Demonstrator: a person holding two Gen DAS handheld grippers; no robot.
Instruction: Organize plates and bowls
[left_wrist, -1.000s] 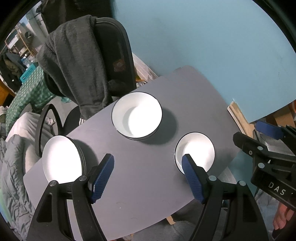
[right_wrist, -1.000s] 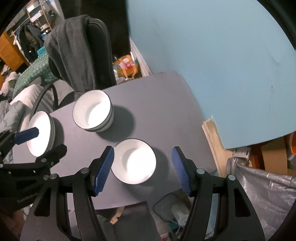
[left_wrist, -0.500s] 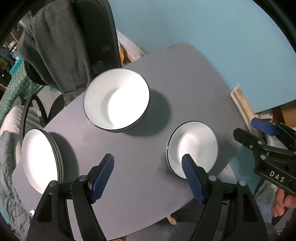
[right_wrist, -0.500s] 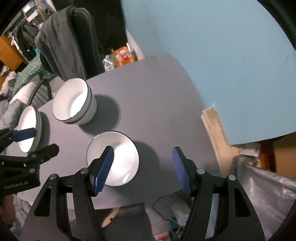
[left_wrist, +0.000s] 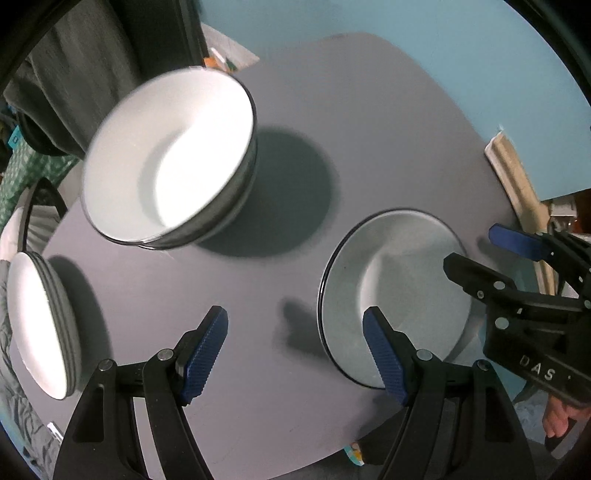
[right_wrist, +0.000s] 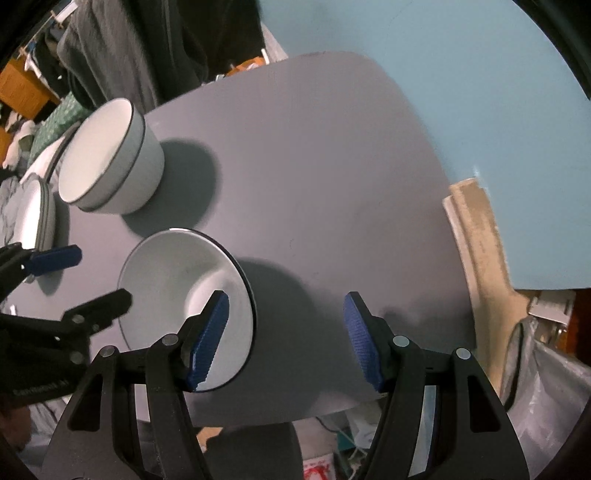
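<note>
A grey table (left_wrist: 351, 122) holds a stack of white bowls with dark rims (left_wrist: 177, 162), a single shallow white bowl (left_wrist: 399, 280) at the right, and a stack of white plates (left_wrist: 37, 325) at the left edge. My left gripper (left_wrist: 295, 350) is open and empty, low over the table, its right finger over the single bowl's near rim. My right gripper (right_wrist: 286, 336) is open and empty; its left finger overlaps the single bowl (right_wrist: 177, 288). The bowl stack (right_wrist: 107, 155) and plates (right_wrist: 37, 214) show at the left.
A blue wall (left_wrist: 406, 55) lies behind the table. An office chair draped with a dark garment (left_wrist: 92, 66) stands at the far left. A wooden strip (right_wrist: 476, 236) and a plastic bag (right_wrist: 546, 376) lie off the table's right edge.
Both grippers have come down and closer to the table. The bowls look much larger now. The right gripper has shifted right, so the single bowl now lies by its left finger.
</note>
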